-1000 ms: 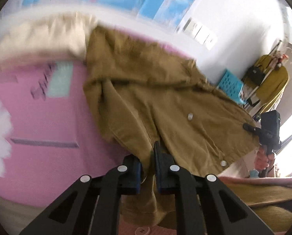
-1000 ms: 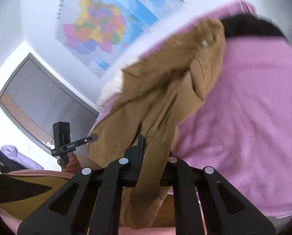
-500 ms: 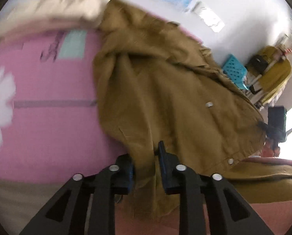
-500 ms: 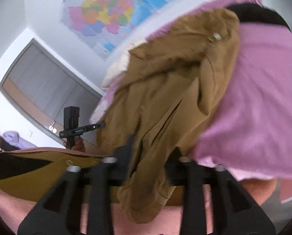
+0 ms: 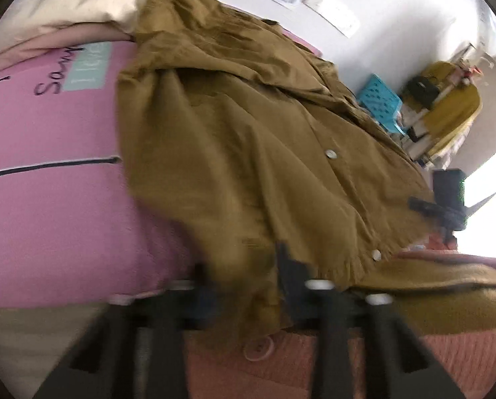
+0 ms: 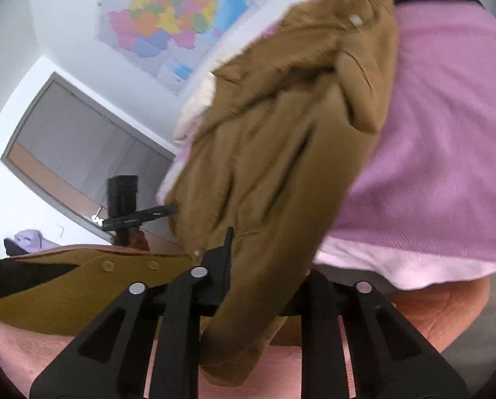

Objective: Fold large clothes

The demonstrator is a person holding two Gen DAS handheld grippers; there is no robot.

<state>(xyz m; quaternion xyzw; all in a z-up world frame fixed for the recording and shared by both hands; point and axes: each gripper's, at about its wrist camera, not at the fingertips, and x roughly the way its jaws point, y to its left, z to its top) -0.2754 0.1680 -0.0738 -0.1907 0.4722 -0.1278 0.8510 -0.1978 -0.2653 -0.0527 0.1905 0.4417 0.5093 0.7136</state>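
Two grippers work one brown jacket (image 5: 248, 139). The left gripper (image 5: 244, 282) is closing, its jaws narrow, with a fold of the jacket's hem bunched between them; the frame is blurred there, yet the cloth fills the gap and hangs down past the fingers. The right gripper (image 6: 264, 266) is closing too, nearly together, on a thick hanging edge of the same jacket, which drapes between and below its fingers.

Ahead of the left gripper the jacket spreads over a pink bed cover (image 5: 48, 199); two pale snap buttons show on it, one (image 5: 331, 154) farther up, one (image 5: 376, 254) close to the gripper's right. A cream pillow (image 5: 81, 0) lies at the far end, left of the jacket's top. Beyond to the right sits one blue slotted basket (image 5: 379, 99); its contents cannot be made out.

Ahead of the right gripper the jacket rises over the pink cover, and one wall map (image 6: 175, 16) hangs beyond, up and left.
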